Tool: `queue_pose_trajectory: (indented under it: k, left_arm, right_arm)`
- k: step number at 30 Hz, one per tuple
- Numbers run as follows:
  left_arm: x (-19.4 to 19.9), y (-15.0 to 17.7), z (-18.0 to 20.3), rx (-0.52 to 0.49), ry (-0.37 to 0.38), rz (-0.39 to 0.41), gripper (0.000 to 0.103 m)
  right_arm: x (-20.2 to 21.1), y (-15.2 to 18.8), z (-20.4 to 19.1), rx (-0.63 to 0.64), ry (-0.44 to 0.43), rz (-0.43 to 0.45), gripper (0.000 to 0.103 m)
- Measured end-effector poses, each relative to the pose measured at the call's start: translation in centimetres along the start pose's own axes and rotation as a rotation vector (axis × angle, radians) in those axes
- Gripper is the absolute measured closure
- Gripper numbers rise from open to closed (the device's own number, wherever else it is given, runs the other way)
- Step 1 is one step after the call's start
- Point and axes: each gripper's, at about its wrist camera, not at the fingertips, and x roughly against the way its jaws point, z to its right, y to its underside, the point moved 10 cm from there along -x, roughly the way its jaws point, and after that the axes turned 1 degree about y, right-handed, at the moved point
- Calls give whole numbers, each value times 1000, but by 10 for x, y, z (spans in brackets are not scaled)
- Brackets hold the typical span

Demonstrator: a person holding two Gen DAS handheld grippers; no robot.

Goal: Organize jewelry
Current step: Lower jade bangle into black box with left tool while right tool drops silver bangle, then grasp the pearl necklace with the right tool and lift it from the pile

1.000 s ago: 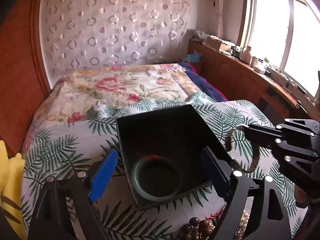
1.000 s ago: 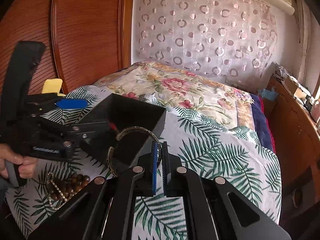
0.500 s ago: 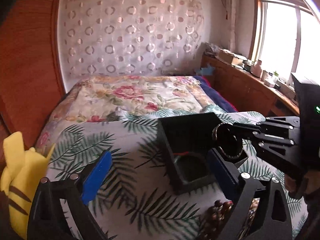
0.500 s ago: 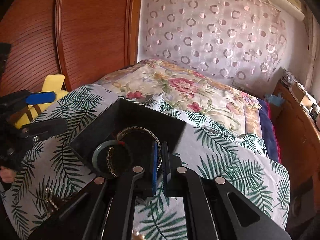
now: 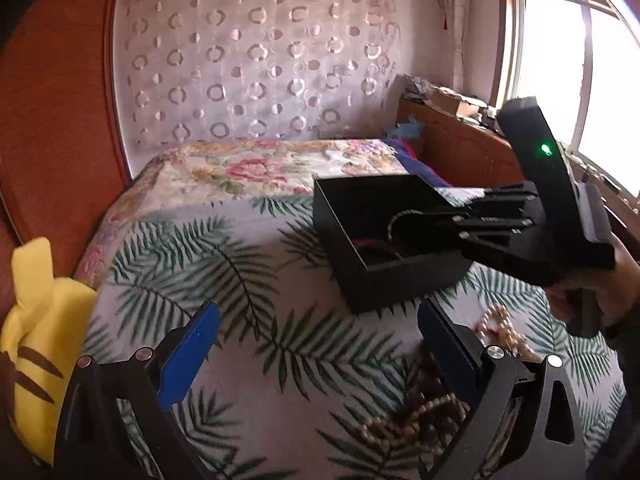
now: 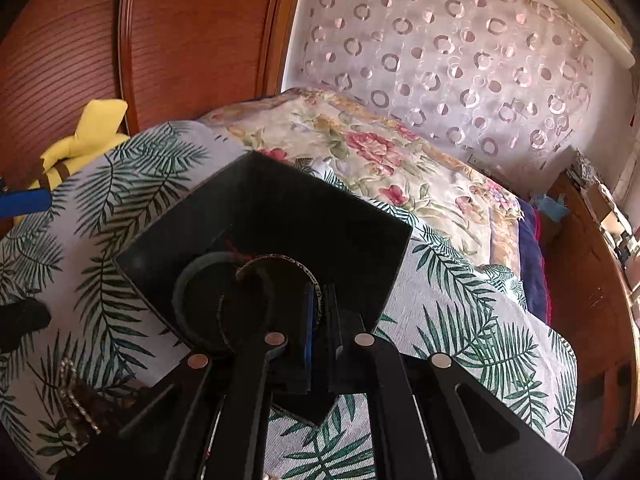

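**Bangle going into the box**

Right gripper (image 6: 318, 316): fingers pinched shut on a thin patterned bangle (image 6: 280, 264), gripped by its rim so it hangs free over the open black box (image 6: 160, 248) on the bed (image 5: 280, 344). A green bangle (image 6: 188, 276) already lies inside. Left gripper (image 5: 316, 344): fingers wide apart, nothing between them, poised near the loose beads (image 5: 404, 424) beside the box, probably the next pick.

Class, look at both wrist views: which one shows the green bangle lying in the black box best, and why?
The right wrist view: it looks down into the black box, so most of the green bangle shows beside the thin bangle pinched in the right gripper. In the left wrist view the box wall hides it.
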Motion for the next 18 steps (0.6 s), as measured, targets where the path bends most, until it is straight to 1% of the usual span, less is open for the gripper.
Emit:
queue_pose_trajectory:
  k: [5,10,11,13,14,18]
  left_arm:
    - [4,18,6,-4,18,-27,8]
    - [16,36,8,6,48,-40,8]
    - [18,40,8,9,49,-42,8]
    - [23,46,6,17,48,-46,8]
    - [25,49,6,21,51,-49,8]
    - [32,60,6,31,50,-57,8]
  right_arm:
    - [10,0,0,-15,-21,20,97]
    - [44,15,1,-60,-53,68,95]
    - [51,20,-1,-69,-62,76,93]
    - [68,32,-4,-81,-81,97,76]
    - [75,38,-5,-90,-88,105,73]
    - [95,68,-13,-121,-118,106,73]
